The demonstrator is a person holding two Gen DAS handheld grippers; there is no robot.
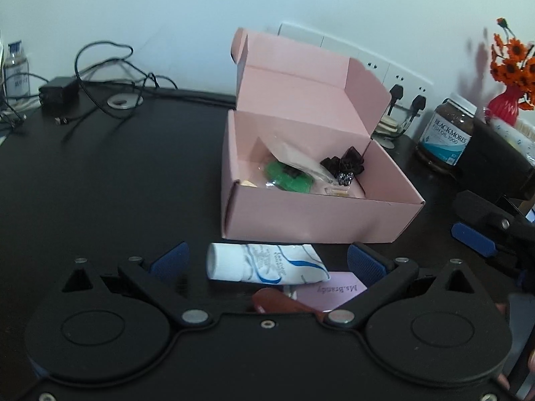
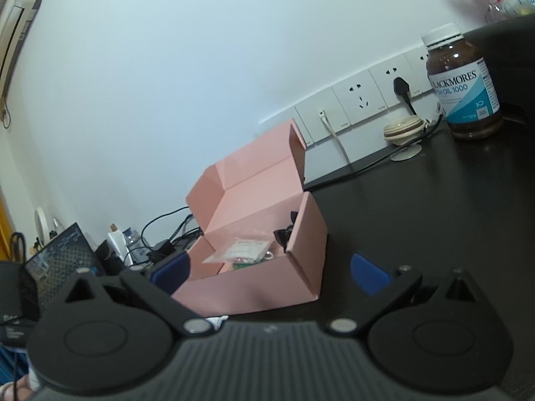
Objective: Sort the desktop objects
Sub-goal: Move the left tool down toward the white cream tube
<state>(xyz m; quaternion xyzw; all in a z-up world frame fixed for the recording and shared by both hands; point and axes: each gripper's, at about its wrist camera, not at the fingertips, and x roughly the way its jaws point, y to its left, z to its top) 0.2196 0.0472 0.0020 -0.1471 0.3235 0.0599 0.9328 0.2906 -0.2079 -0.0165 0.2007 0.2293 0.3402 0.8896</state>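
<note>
An open pink cardboard box (image 1: 314, 220) stands on the black desk with its lid up; inside lie a clear bag with a green piece (image 1: 287, 173) and a black bow-like item (image 1: 344, 163). In front of it a white tube (image 1: 264, 264) lies on its side between the spread fingers of my left gripper (image 1: 267, 262), which is open. A pink card (image 1: 334, 290) and a reddish-brown object (image 1: 281, 302) lie just behind the tube. My right gripper (image 2: 271, 272) is open and holds nothing, facing the pink box (image 2: 267, 284) from its right. The right gripper (image 1: 474, 237) also shows at the left view's right edge.
A brown fish-oil bottle (image 2: 463, 87) stands at the back right beside wall sockets (image 2: 361, 100) with plugged cables. A red vase of orange flowers (image 1: 508, 77) sits in the far right corner. Cables and a black adapter (image 1: 57, 93) lie at the back left; a laptop (image 2: 63, 257) is further left.
</note>
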